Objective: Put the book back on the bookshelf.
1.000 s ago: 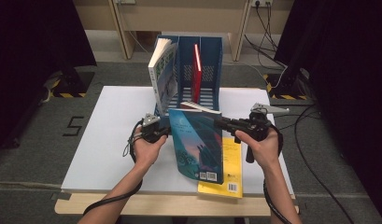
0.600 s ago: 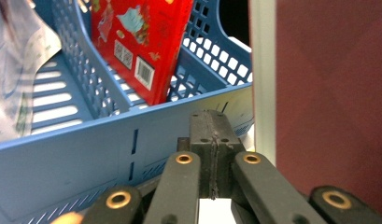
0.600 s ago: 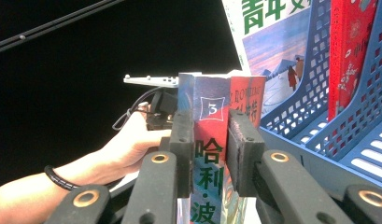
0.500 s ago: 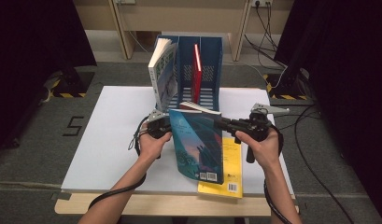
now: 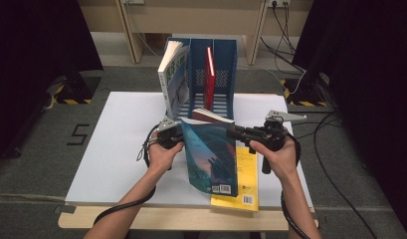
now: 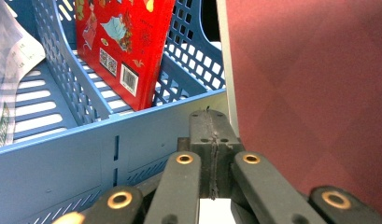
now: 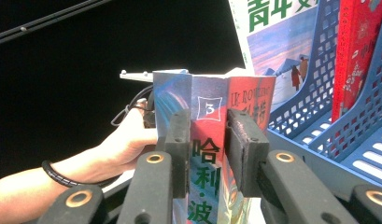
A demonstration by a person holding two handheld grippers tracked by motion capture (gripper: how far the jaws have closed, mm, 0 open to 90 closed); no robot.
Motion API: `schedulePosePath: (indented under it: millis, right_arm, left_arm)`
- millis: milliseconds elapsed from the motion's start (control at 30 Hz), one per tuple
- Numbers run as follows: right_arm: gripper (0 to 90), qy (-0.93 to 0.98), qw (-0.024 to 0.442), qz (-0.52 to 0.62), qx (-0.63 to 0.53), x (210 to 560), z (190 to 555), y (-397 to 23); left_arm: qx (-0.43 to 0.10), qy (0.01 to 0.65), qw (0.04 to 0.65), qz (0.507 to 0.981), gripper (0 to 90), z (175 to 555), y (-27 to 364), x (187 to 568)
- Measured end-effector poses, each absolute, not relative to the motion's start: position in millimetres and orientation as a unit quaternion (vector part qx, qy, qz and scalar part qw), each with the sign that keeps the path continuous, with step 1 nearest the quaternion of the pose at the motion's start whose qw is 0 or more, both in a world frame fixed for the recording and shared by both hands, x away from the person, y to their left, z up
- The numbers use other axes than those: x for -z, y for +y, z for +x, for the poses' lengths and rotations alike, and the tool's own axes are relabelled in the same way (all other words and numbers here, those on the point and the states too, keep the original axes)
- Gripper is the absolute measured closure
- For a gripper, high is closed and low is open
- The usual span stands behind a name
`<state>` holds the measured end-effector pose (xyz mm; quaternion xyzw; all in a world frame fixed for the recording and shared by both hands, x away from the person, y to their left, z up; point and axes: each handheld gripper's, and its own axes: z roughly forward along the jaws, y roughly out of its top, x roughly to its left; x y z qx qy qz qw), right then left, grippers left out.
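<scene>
Your right gripper [image 7: 206, 154] pinches the book [image 5: 211, 154] spine, jaws just loosening, left gripper [image 6: 212, 154] pressed together: book may slip toward the table's near edge.

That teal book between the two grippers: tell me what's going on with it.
A person holds the teal book upright on the white table, just in front of the blue file rack. The right gripper has the book's spine between its fingers, and its jaws have just been opening a little. The left gripper, jaws shut, sits against the book's other side. A red book stands in the rack, another leans at its left, and a yellow book lies flat underneath.
</scene>
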<state>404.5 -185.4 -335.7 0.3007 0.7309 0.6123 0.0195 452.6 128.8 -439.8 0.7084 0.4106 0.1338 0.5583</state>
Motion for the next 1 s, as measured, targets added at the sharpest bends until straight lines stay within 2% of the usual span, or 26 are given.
schedulePosePath:
  millis: [233,433,533,767,1000]
  right_arm:
    - [67.5,0.733,0.018,0.300,-0.610,336.9,405.2,-184.6]
    - [57.1,0.742,0.022,0.305,-0.596,338.3,404.6,-179.6]
    - [56.9,0.752,0.028,0.316,-0.578,342.2,406.3,-175.8]
    - [56.1,0.758,0.011,0.340,-0.557,357.0,413.6,-165.2]
    - [56.9,0.761,0.007,0.367,-0.535,355.7,413.7,-162.3]
  left_arm:
    - [-0.130,0.408,0.561,0.709,89.9,452.5,128.9,439.8]
    - [-0.130,0.404,0.562,0.710,89.9,451.9,125.2,438.8]
    - [-0.128,0.405,0.559,0.712,89.9,452.6,124.0,439.9]
    - [-0.121,0.407,0.550,0.719,89.9,452.6,118.2,446.3]
    - [-0.122,0.409,0.545,0.722,89.9,453.5,116.4,447.9]
